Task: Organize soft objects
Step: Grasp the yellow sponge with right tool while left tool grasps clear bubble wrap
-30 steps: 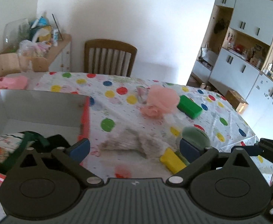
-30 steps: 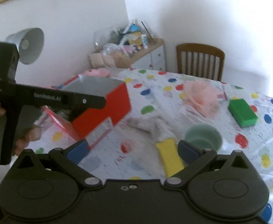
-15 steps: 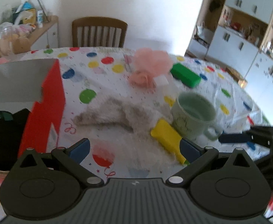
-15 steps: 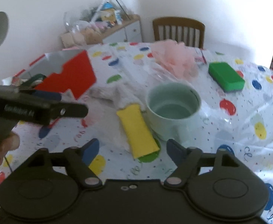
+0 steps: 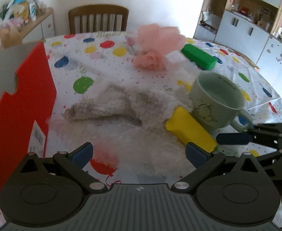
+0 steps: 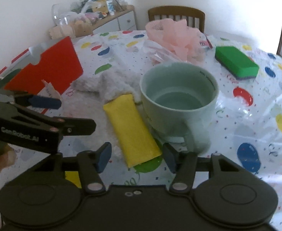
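Here both grippers tilt down over the dotted table (image 6: pixel 256 115). The right gripper (image 6: pixel 135 156) is closing, its jaws half apart around the near end of the yellow sponge (image 6: pixel 130 129), pads not yet pressing it. The left gripper (image 5: pixel 139 154) stands wide and empty above bubble wrap (image 5: pixel 125 134). Beyond lie a grey towel (image 5: pixel 110 105) and a mug (image 6: pixel 179 104) touching the sponge. Farther off sit a pink pouf (image 6: pixel 177 38), a green sponge (image 6: pixel 237 61) and, left, the red box (image 5: pixel 23 104).
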`<state>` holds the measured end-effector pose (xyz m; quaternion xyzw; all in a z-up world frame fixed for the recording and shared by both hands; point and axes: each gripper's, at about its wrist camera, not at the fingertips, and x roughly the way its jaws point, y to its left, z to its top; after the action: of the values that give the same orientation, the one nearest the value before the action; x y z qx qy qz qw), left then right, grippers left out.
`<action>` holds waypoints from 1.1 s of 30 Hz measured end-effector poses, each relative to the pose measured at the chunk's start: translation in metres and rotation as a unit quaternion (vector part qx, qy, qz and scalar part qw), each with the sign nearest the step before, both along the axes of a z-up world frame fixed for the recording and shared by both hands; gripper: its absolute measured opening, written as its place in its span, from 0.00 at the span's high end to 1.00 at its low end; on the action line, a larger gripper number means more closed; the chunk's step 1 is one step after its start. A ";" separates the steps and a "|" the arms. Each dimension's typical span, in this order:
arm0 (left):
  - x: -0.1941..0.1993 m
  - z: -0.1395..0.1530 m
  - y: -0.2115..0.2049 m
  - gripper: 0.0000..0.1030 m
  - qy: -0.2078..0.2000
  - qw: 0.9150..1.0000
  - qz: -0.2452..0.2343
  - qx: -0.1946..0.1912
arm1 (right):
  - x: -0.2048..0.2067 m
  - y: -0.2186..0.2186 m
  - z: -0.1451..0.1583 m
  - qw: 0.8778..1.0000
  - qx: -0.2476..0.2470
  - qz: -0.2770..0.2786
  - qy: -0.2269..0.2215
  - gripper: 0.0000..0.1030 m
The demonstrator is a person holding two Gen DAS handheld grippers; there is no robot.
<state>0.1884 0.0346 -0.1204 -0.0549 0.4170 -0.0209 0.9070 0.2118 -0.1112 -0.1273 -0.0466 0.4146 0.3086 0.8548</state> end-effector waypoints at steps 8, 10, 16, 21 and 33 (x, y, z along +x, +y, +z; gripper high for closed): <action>0.010 -0.011 0.006 0.20 0.016 0.999 -0.003 -0.035 | 0.003 0.002 -0.004 1.000 0.004 -0.023 0.006 0.52; 0.012 -0.012 0.006 0.26 0.020 0.999 -0.002 -0.033 | 0.003 0.005 -0.003 1.000 0.000 -0.026 0.005 0.54; 0.010 -0.010 0.006 0.59 0.021 1.000 0.012 -0.013 | -0.001 0.009 -0.001 0.999 -0.001 -0.040 0.016 0.57; 0.003 -0.006 0.005 0.80 0.021 1.000 0.000 -0.015 | -0.006 0.010 0.003 0.999 0.004 -0.036 0.026 0.59; -0.038 0.014 0.017 0.87 0.019 0.998 -0.005 -0.060 | -0.026 -0.020 0.022 0.993 0.068 -0.048 0.088 0.62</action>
<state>0.1504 0.0512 -0.1060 -0.1074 0.4324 -0.0495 0.8939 0.1861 -0.1308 -0.1052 0.0590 0.4678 0.2974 0.8302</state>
